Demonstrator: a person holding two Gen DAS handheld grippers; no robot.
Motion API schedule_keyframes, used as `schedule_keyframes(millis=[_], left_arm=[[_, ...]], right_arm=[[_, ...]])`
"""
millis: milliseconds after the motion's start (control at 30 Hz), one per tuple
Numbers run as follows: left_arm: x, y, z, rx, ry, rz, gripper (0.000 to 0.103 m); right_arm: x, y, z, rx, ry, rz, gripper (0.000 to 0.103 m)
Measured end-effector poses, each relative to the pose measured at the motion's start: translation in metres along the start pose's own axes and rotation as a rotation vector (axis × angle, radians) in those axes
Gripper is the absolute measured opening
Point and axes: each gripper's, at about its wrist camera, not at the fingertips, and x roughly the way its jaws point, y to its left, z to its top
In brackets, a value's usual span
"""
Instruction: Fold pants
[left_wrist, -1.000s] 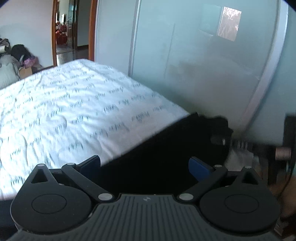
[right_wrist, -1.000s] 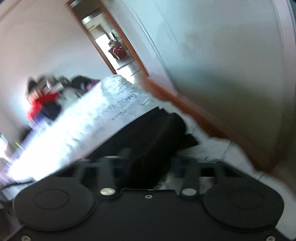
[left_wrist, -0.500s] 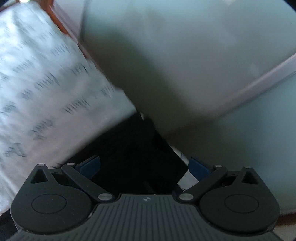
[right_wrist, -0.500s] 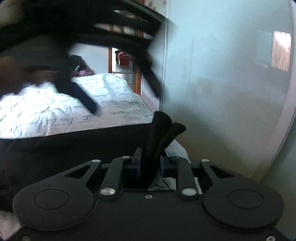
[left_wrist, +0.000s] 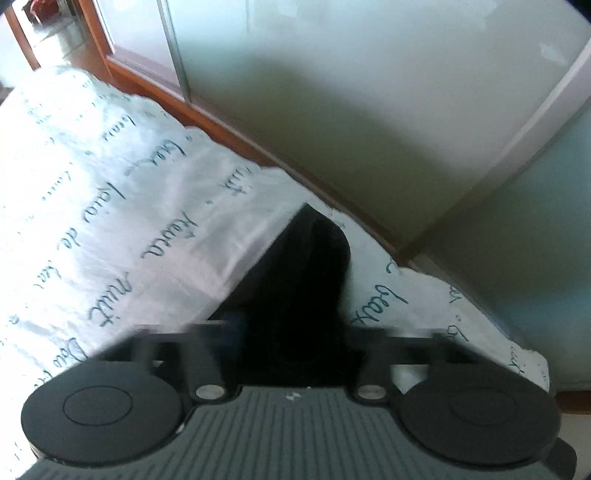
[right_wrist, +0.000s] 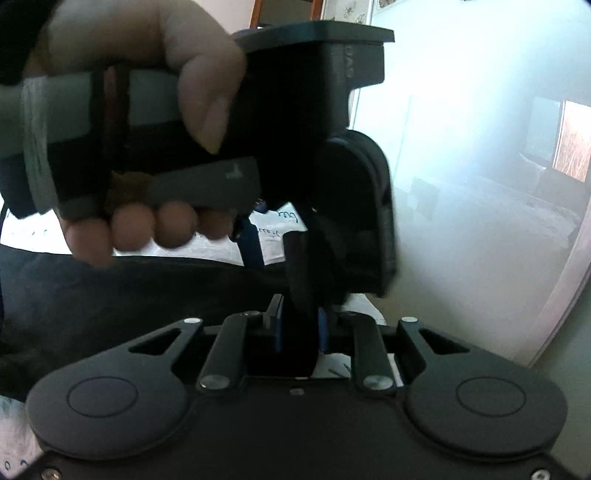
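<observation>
Left wrist view: your left claw (left_wrist: 291, 332) is blurred, fingers drawn in around the black pants (left_wrist: 310, 266); whether it grips them you cannot tell. The cloth runs straight ahead along the claw's axis, over the bed (left_wrist: 110, 206) with script-printed bedding.

Right wrist view: your right claw (right_wrist: 300, 332) is clamped on a pants fold that rises straight ahead; the rest stretches left. Your left hand (right_wrist: 140, 133) with its claw hovers just above, the two nearly meeting. One pair of pants, two claws

You are gripping matt black cloth pants (left_wrist: 306, 280) over a bed (left_wrist: 110, 206) showing white quilted cloth, beside glossy wardrobe panels (left_wrist: 369, 92).
</observation>
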Motion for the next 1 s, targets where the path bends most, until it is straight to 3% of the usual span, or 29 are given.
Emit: schedule_keyframes(millis=[233,400,567,633,767,833,900,967,1000], left_arm=[[-0.047,-0.001,-0.034,0.003,-0.203,0.060,0.012],[-0.099,0.033,-0.061,-0.141,-0.281,-0.010,0.012],[-0.165,0.090,-0.133,-0.315,-0.366,-0.033,0.012],[-0.192,0.121,-0.177,-0.416,-0.410,-0.025,0.012],[-0.228,0.178,-0.279,-0.568,-0.457,0.055,0.013],[-0.218,0.205,-0.328,-0.648,-0.379,0.117,0.013],[-0.193,0.230,-0.372,-0.734,-0.281,0.147,0.013],[-0.177,0.250,-0.403,-0.832,-0.236,0.107,0.013],[-0.176,0.256,-0.413,-0.873,-0.255,0.073,0.014]], right_arm=[[-0.016,0.011,0.004,-0.077,-0.026,-0.019,0.019],[-0.044,0.021,0.011,-0.121,-0.078,-0.009,0.019],[-0.079,0.055,0.027,-0.222,-0.157,0.071,0.019],[-0.093,0.070,0.032,-0.233,-0.180,0.147,0.019],[-0.114,0.100,0.037,-0.155,-0.194,0.408,0.026],[-0.117,0.106,0.035,-0.057,-0.157,0.568,0.026],[-0.111,0.110,0.032,0.068,-0.074,0.693,0.039],[-0.103,0.111,0.029,0.159,-0.005,0.774,0.053],[-0.101,0.113,0.029,0.188,0.019,0.790,0.054]])
